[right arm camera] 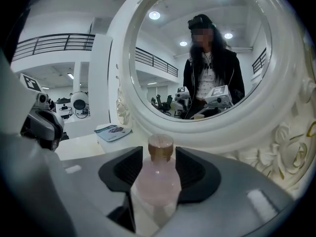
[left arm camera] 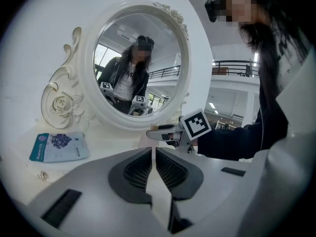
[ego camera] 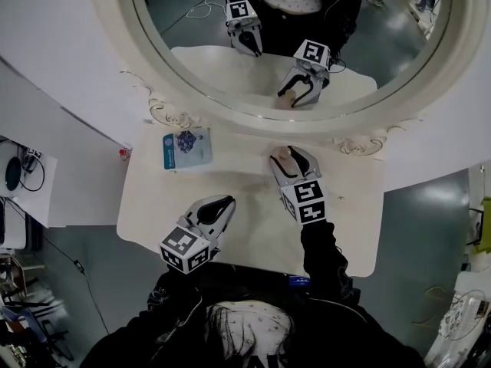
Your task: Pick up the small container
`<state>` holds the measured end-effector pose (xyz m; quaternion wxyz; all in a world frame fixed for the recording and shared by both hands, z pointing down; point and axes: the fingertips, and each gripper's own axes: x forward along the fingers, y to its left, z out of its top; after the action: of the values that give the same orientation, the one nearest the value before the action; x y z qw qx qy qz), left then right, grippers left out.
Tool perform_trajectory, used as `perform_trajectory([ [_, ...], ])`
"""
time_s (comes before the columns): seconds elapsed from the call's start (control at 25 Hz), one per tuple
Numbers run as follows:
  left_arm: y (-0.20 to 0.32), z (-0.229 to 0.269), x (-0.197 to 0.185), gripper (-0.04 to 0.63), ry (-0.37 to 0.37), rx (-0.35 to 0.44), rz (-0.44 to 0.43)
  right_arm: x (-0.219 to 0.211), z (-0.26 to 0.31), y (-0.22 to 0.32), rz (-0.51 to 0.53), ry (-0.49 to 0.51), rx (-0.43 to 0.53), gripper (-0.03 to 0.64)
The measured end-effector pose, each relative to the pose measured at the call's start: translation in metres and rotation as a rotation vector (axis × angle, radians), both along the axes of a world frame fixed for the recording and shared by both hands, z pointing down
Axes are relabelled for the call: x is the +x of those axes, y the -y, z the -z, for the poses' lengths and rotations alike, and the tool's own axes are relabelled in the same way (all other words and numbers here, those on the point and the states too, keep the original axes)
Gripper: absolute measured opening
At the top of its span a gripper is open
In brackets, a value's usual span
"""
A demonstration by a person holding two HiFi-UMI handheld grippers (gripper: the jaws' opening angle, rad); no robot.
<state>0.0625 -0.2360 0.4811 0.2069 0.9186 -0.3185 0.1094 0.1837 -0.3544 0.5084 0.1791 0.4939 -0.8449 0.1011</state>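
Container: small pale-pink round-bellied bottle with a gold-brown cap (right arm camera: 159, 181), upright on the white vanity table (ego camera: 253, 232), near the oval mirror (ego camera: 192, 90).
Right gripper (right arm camera: 160, 157): jaws wide; the bottle stands between them, pads apparently clear of it.
Axis: vertical.
Left gripper (left arm camera: 153, 154): jaws together, empty, well apart from the bottle.
Writing: the teal sachet (ego camera: 186, 149) carries print too small to read.

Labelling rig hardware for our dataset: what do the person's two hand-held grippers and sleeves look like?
Both, the left hand-held gripper and right hand-held gripper, have pale grey shells, black ribbed pads and a black-and-white marker cube. The sleeves are dark.
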Motion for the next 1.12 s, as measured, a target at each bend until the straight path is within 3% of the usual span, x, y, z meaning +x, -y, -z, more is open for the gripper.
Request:
perform_trajectory([
  [0.56, -0.002, -0.003, -0.006, 0.003, 0.02, -0.014, -0.007, 0.0, 0.003, 0.005, -0.004, 0.039, 0.014, 0.173],
  [0.76, -0.004, -0.022, 0.005, 0.081, 0.074, -0.072, -0.085, 0.001, 0.004, 0.005, -0.006, 0.066, -0.006, 0.15],
  [0.88, -0.001, -0.035, 0.015, 0.089, 0.097, -0.098, -0.12, 0.0, 0.004, 0.005, -0.001, 0.063, -0.011, 0.15],
  [1.04, 0.009, -0.043, 0.034, 0.096, 0.056, -0.132, -0.149, -0.003, 0.005, 0.002, 0.007, 0.06, -0.018, 0.15],
  [1.12, 0.013, -0.047, 0.049, 0.145, 0.006, -0.165, -0.179, -0.005, 0.005, -0.001, 0.012, 0.059, -0.021, 0.149],
])
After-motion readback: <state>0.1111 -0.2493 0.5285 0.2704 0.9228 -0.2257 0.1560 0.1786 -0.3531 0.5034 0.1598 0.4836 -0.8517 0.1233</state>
